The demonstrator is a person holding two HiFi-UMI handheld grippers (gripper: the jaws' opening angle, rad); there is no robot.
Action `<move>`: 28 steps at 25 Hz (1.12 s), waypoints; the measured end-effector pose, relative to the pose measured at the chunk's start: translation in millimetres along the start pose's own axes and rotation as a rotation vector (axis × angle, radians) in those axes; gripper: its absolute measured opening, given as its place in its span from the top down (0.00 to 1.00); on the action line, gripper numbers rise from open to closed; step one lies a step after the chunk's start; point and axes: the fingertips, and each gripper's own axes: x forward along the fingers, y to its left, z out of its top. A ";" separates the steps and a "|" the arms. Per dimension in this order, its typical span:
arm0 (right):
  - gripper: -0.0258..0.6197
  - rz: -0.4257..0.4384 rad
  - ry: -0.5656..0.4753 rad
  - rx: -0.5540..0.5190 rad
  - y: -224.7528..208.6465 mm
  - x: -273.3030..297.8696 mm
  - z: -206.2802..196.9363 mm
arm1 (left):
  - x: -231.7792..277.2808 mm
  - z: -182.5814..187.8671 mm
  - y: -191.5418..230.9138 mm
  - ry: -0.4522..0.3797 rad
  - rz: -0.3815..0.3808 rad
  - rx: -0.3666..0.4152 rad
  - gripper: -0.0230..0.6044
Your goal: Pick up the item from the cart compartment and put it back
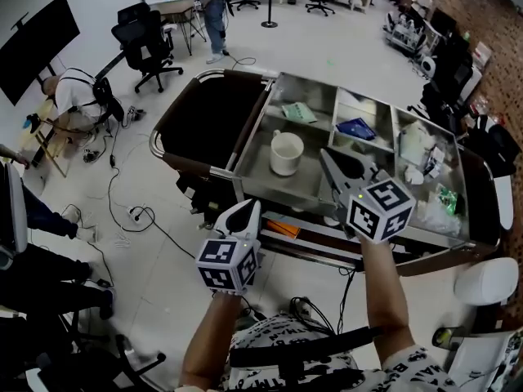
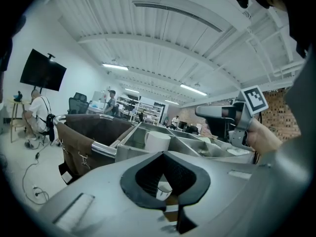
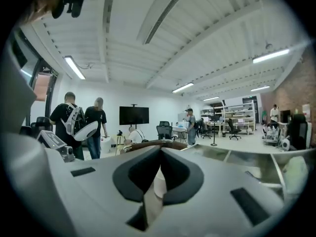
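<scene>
A white cup (image 1: pixel 286 152) stands upright in the large steel compartment of the cart (image 1: pixel 260 188); the left gripper view shows the cup (image 2: pixel 157 141) just past the jaws. My right gripper (image 1: pixel 331 160) hovers over the divider to the cup's right, jaws shut and empty. In its own view the right gripper (image 3: pixel 160 149) points across the cart toward the room. My left gripper (image 1: pixel 245 213) hangs outside the cart's near wall, below the cup, jaws together with nothing between them. The left gripper view (image 2: pixel 163 153) also catches the right gripper (image 2: pixel 217 112) held high.
A brown bag (image 1: pixel 208 121) fills the cart's left end. Smaller compartments hold a green packet (image 1: pixel 298 113), a blue packet (image 1: pixel 356 127) and several wrapped items (image 1: pixel 425 149). An orange thing (image 1: pixel 282 229) lies on the lower shelf. Cables (image 1: pixel 122 211), office chairs (image 1: pixel 147 43) and people surround the cart.
</scene>
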 end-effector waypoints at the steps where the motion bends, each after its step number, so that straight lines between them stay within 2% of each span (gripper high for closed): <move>1: 0.96 -0.001 -0.019 0.017 5.3 -9.8 -5.0 | -2.1 -4.1 -3.0 0.005 -0.003 0.002 0.96; 4: 0.96 -0.010 -0.045 0.070 21.3 -37.3 -28.6 | -10.0 -16.6 -14.1 0.023 -0.016 0.012 0.96; 13: 0.96 -0.088 -0.009 0.228 54.5 -89.4 -110.3 | -34.3 -33.1 -39.7 0.042 -0.052 0.027 0.96; 23: 0.96 -0.127 0.054 0.116 72.0 -98.0 -111.9 | -43.6 -31.8 -47.1 0.020 -0.063 0.024 0.96; 28: 0.96 -0.125 0.071 0.111 72.2 -98.2 -114.1 | -41.4 -27.5 -46.5 0.006 -0.068 0.016 0.96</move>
